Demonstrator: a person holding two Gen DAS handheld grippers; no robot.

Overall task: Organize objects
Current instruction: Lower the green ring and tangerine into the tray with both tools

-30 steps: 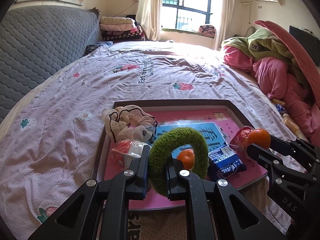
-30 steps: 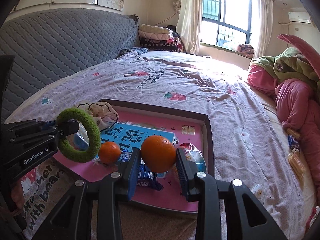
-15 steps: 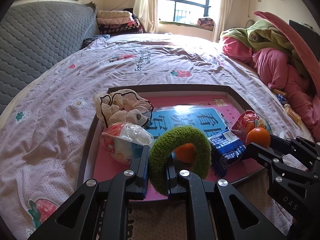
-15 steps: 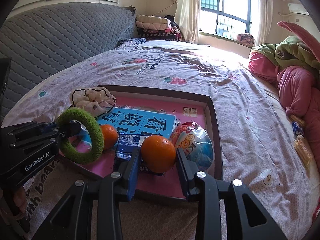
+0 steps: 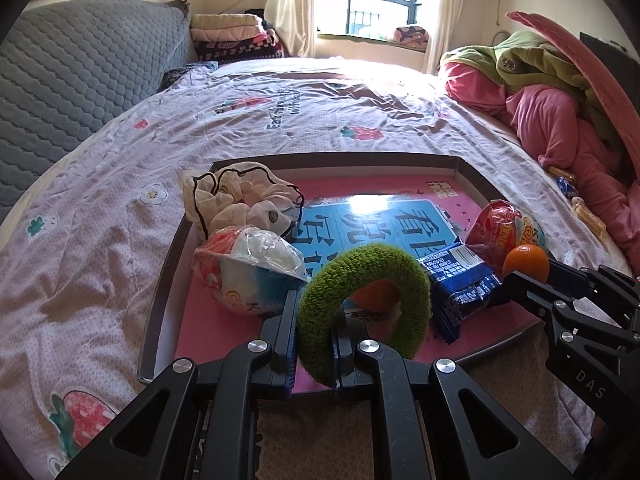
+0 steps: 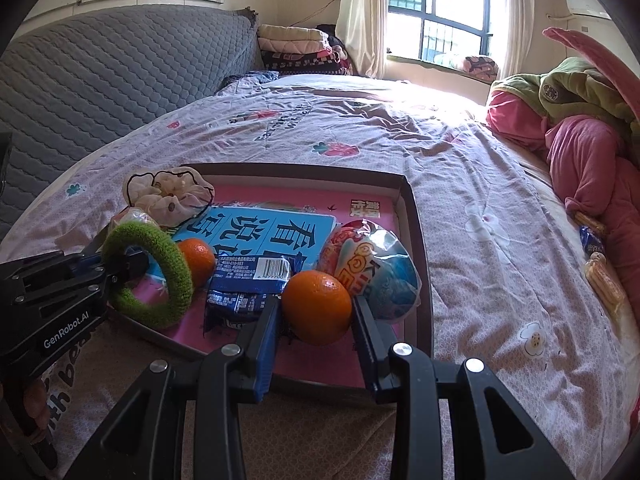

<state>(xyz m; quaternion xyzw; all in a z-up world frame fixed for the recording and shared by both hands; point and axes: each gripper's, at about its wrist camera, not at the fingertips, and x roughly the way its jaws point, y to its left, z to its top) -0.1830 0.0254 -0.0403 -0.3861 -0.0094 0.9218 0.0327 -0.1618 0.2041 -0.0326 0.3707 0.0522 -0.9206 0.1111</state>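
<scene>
Left gripper (image 5: 314, 330) clenched on green ring (image 5: 366, 308), over tray's (image 5: 160, 304) near edge. Loose orange (image 6: 197, 261) behind the ring is clear only in right view (mostly hidden in left). Right gripper (image 6: 316, 316) grasps another orange (image 6: 317, 307), tilted down near tray's near-right corner.

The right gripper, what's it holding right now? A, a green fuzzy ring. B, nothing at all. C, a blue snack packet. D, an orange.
D: in the right wrist view the right gripper has its two fingers pressed against either side of an orange, above the near edge of the tray.
</scene>
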